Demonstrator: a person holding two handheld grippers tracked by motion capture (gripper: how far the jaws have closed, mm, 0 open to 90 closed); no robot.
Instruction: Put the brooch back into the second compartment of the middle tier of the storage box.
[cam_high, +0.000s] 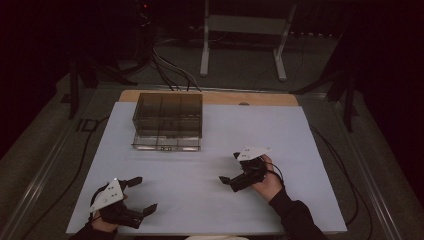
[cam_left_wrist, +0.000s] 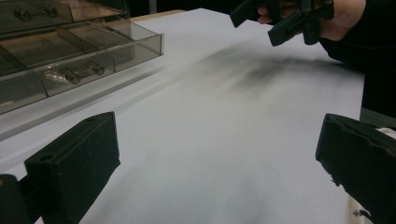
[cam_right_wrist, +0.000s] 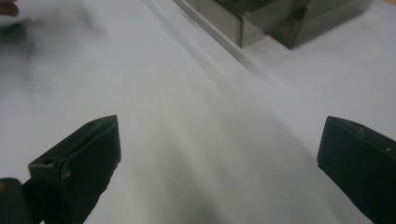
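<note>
Hovering over the near part of the white table (cam_high: 210, 200), both grippers are kept empty, jaws spread wide. The left gripper (cam_high: 142, 196) is held by the near left corner, its jaws standing far apart in the left gripper view with only bare tabletop between them. The right gripper (cam_high: 230, 167) is carried toward the right edge, tilted inward, jaws likewise parted and nothing clamped. The clear compartment box (cam_high: 168, 121) is set toward the far edge, left of centre, well apart from both tools. Small dark parts (cam_left_wrist: 79, 73) can be made out in one front compartment; what they are cannot be told. The wide-open jaws and inward-turned hands suggest a reach for the box is being readied, with each tool kept low so the tabletop stays in sight.
</note>
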